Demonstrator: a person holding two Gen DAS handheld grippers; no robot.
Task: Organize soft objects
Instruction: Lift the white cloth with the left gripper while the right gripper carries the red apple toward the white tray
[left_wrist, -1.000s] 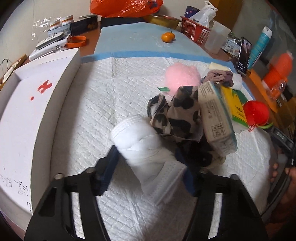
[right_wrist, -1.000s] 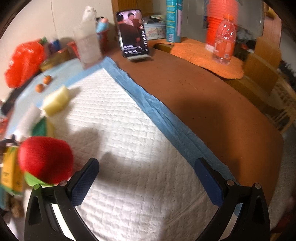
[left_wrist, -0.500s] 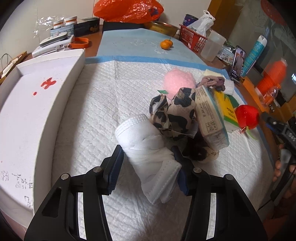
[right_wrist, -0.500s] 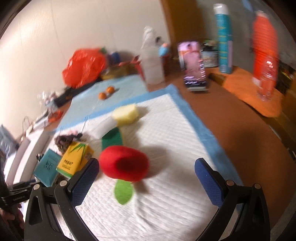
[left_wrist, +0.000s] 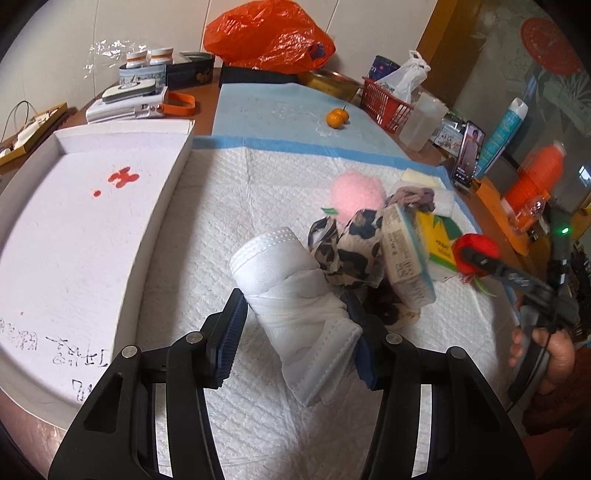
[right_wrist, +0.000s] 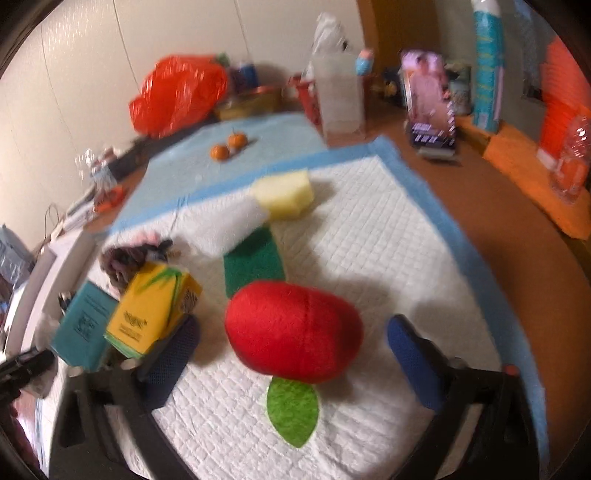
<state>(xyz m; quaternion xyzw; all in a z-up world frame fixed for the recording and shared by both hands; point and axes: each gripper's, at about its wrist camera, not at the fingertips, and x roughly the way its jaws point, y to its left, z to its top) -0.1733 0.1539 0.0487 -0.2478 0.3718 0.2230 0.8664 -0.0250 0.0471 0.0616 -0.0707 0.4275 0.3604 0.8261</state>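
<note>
- White foam tray (left_wrist: 85, 221) at far left on the table, shallow, holding nothing but red stains and black handwriting.
- Left gripper (left_wrist: 295, 332) just right of the tray, blue pads pressed against both sides of a rolled white cloth (left_wrist: 295, 295) resting on the white quilted pad (left_wrist: 240, 192).
- Leopard-print cloth (left_wrist: 351, 251) touching the white roll on its right, leaning against a teal tissue pack (left_wrist: 406, 258) and a yellow tissue pack (left_wrist: 439, 240).
- Pink fluffy ball (left_wrist: 356, 194) behind the pile, with a yellow sponge (right_wrist: 284, 194) and a green scouring pad (right_wrist: 253, 264) nearby.
- Red basket (left_wrist: 384, 103) at the back, a white plastic bag sitting in it.
- Red plush toy (right_wrist: 293, 330) with a green leaf lying on the pad at right.
- Right gripper (right_wrist: 291, 354) spread wide, jaws on either side of the red toy, not touching it.
</note>
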